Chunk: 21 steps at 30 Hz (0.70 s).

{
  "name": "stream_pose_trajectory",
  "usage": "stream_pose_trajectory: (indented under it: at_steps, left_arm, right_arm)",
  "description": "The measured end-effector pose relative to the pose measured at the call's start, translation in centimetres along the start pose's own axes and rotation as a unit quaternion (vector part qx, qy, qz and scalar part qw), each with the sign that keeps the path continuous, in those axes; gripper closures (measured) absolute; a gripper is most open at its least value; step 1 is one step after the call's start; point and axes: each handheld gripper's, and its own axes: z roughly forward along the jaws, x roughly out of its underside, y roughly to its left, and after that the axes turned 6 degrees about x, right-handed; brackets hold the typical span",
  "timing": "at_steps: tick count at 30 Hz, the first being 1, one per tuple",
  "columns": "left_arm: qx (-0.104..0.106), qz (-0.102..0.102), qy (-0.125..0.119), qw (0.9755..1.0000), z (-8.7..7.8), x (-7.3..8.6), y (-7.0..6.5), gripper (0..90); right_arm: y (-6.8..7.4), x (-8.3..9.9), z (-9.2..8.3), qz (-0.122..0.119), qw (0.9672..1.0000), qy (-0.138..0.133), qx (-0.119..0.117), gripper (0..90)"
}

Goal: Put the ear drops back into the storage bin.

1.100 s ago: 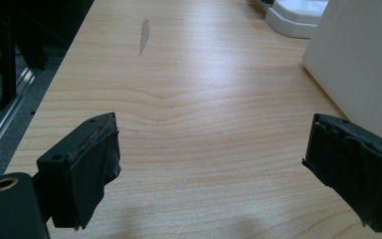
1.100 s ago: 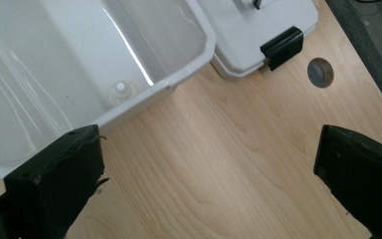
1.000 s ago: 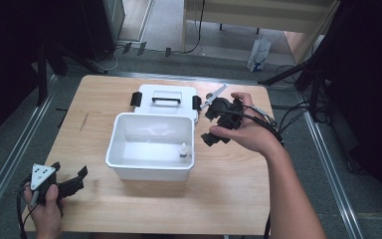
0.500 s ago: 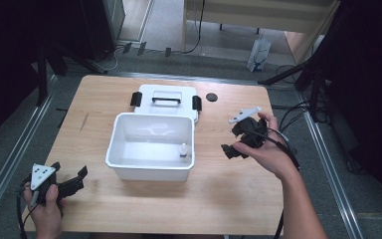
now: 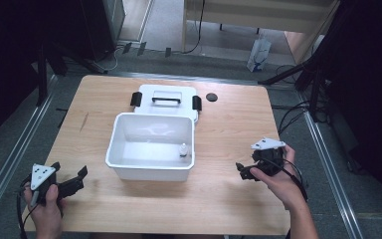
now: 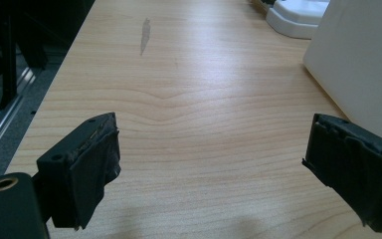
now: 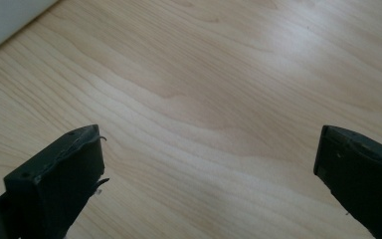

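High view: my left hand sits at the near left corner of the table, wrapped around the left gripper, which lies low over the wood and points right toward the white box. My right hand comes in from the near right, holding the right gripper pointing left, its grey plate on top. Both grippers have their jaws spread wide with nothing between them; each gripper view shows bare wood grain in the gap.

The open box stands mid-table between my hands, a small white bottle upright inside its near right corner. Its lid lies flat just behind it, touching or nearly touching the back wall, black handle up. A small black disc rests just right of the lid.

Bare wood lies on each side of the box and along the near edge. In the left gripper view the box wall rises close beside one jaw.
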Motion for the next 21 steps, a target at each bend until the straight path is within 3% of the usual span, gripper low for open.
stream_pose_trajectory:
  at_steps: [1, 7, 12, 13, 14, 21]
  left_arm:
    - [0.000, 0.000, 0.000, 1.0000, 0.0, 0.0, 0.0, 7.9]
    - [0.000, 0.000, 0.000, 1.0000, 0.0, 0.0, 0.0, 7.9]
    - [0.000, 0.002, 0.001, 1.0000, 0.0, 0.0, 0.0, 7.9]
    - [-0.001, 0.002, 0.001, 1.0000, 0.0, 0.0, -0.1, 7.9]
    - [-0.001, 0.002, 0.001, 1.0000, 0.0, 0.0, -0.1, 7.9]
    - [-0.002, 0.005, 0.001, 1.0000, 0.0, 0.0, -0.1, 7.9]
  right_arm:
    - [-0.1, 1.2, 0.0, 0.017, 0.9997, -0.009, 0.015, 0.0]
    - [-0.5, 4.7, -0.1, 0.073, 0.9960, -0.044, 0.027, 0.0]
    - [-0.8, 8.7, -0.2, 0.122, 0.9893, -0.069, 0.038, 0.0]
    - [-0.9, 10.0, -0.5, 0.138, 0.9859, -0.083, 0.045, 0.0]
    - [-0.9, 10.0, -0.5, 0.138, 0.9859, -0.083, 0.045, 0.0]
    - [-0.8, 12.5, -1.2, 0.177, 0.9763, -0.115, 0.047, 0.0]
